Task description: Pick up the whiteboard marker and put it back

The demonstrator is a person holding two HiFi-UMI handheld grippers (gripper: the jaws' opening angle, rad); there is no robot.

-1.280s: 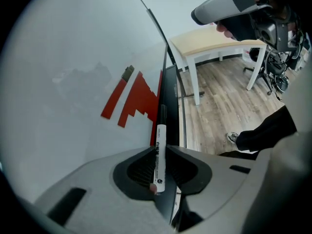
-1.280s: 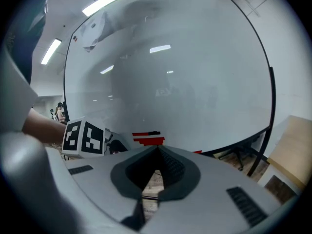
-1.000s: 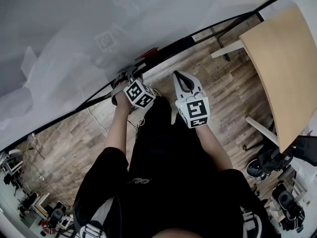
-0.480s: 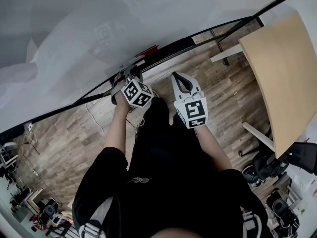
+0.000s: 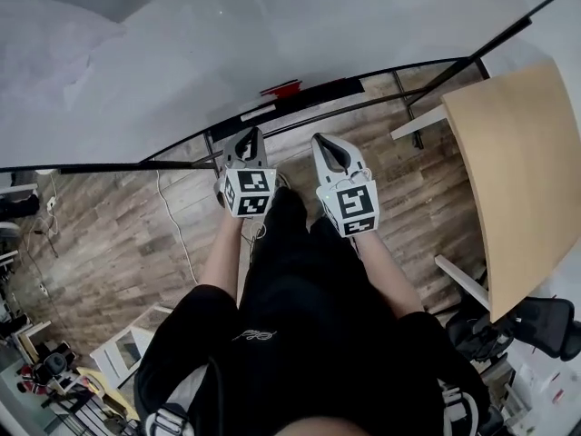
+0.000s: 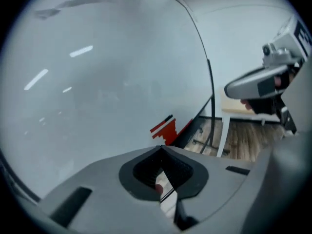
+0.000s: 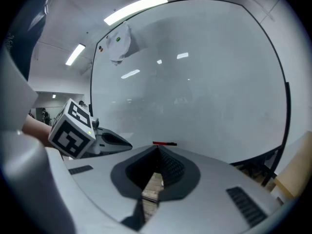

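A person in black clothing (image 5: 300, 334) stands facing a whiteboard (image 5: 227, 44), a two-jaw gripper in each hand, both held out low and side by side. The left gripper (image 5: 248, 138) has its jaws pressed together at the tips with nothing between them; its own view confirms this, the tips meeting and only floor showing through the hollow behind them. The right gripper (image 5: 321, 141) is likewise closed and empty, its tips meeting in its own view. The red whiteboard marker (image 5: 280, 88) lies on the dark ledge (image 5: 327, 87) along the board's lower edge, ahead of the two grippers and roughly between them, apart from both (from the left gripper view it reads as a red shape with a black stripe, so its exact outline is hard to tell). Neither gripper touches it. Each gripper's marker cube (image 5: 249, 192) faces upward toward the head camera. To the person's right stands a light wooden table (image 5: 517, 153), and wood-plank floor (image 5: 118, 234) stretches under the board.
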